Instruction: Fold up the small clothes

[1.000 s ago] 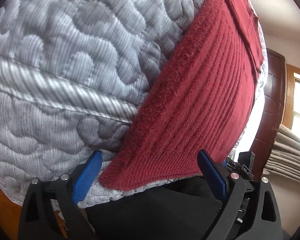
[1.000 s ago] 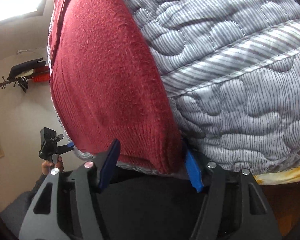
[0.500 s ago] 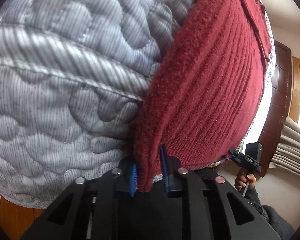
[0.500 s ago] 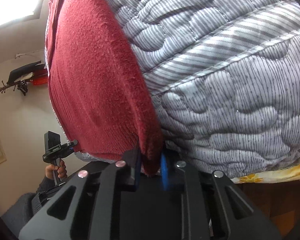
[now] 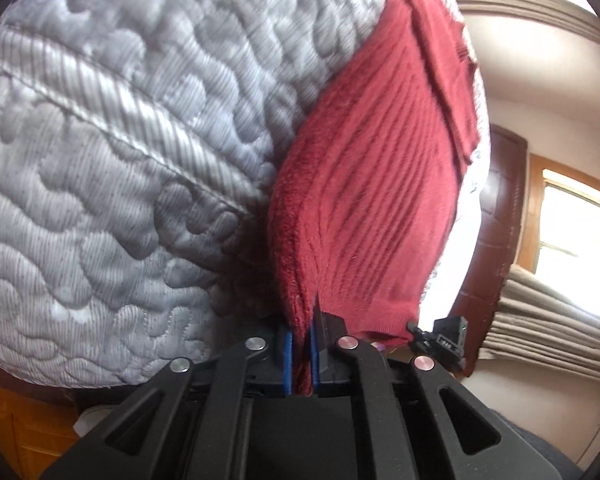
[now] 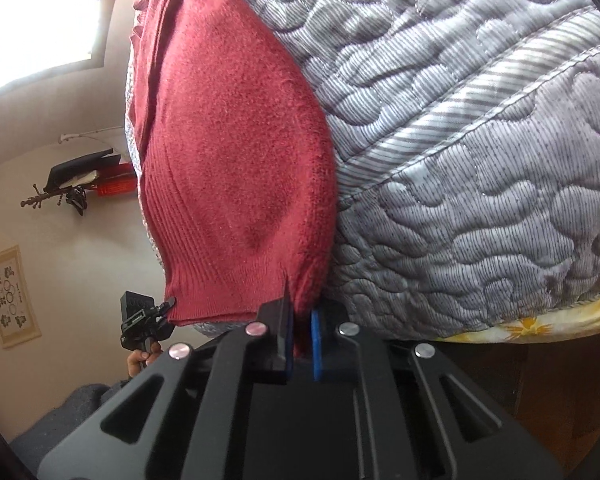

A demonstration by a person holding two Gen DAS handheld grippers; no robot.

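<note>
A second ago we had both grippers spread wide at the near edge of the bed; now our left gripper (image 5: 300, 354) and right gripper (image 6: 300, 346) are each clamped on a bottom corner of the red sweater (image 5: 380, 208). Since the pinch half a second back, we have lifted that hem off the quilted mattress (image 5: 120, 152), and it hangs free at the bed's edge.

Left hand-held gripper (image 5: 300, 354) and right hand-held gripper (image 6: 300, 346) both look clamped, blue pads nearly together.
</note>
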